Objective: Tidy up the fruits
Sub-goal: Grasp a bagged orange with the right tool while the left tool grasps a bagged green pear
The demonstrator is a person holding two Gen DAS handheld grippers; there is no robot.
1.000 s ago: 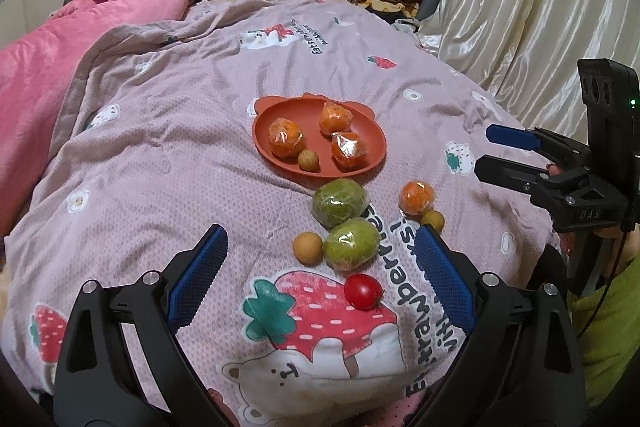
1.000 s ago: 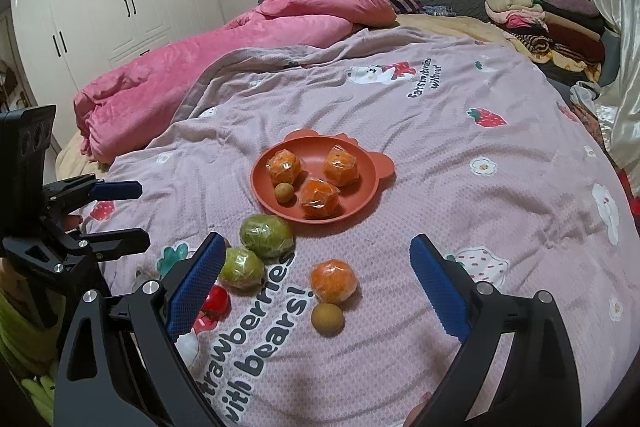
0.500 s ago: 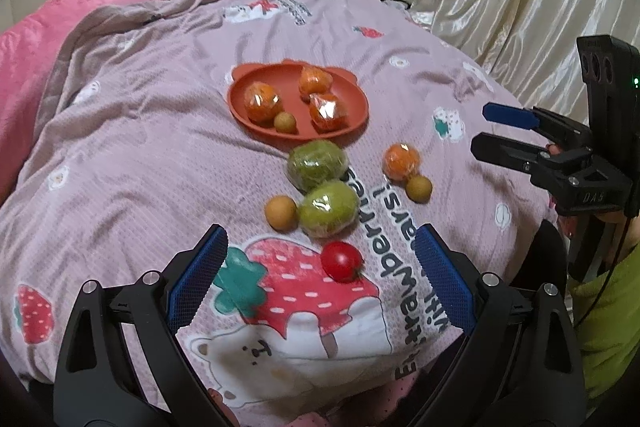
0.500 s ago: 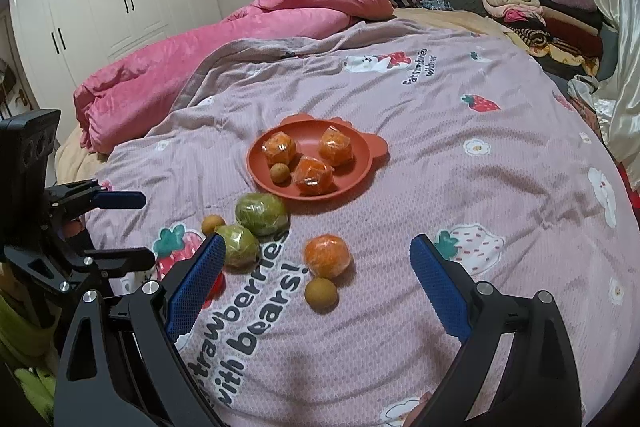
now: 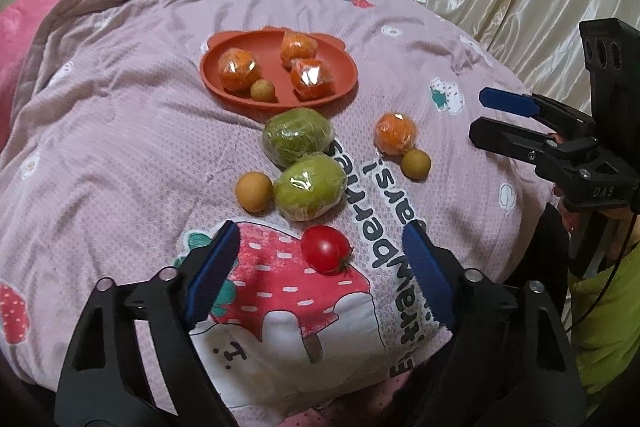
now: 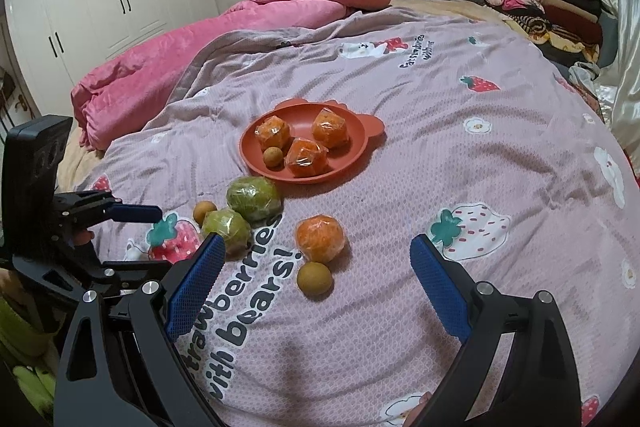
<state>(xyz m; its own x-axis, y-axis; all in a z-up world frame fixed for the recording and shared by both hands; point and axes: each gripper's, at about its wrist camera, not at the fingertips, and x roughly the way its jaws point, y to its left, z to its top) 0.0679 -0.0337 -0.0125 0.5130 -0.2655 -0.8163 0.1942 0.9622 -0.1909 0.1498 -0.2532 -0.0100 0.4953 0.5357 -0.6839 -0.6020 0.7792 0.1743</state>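
- Now narrowing the left tongs [image 5: 320,267] around the cherry tomato [image 5: 326,254] on the bedspread [image 5: 120,147], pads not yet touching.
- Holding the right tongs [image 6: 316,275] released over the brown fruit [image 6: 314,279].
- Risking, probably, squashing or rolling the tomato toward the bed edge, away from the plate [image 5: 216,83].

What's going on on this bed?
A person holds tongs in each hand over fruit on a blanket. The left tongs are closing around a tomato, not yet touching it. The right tongs hang open near an orange. The plate already holds four fruits.
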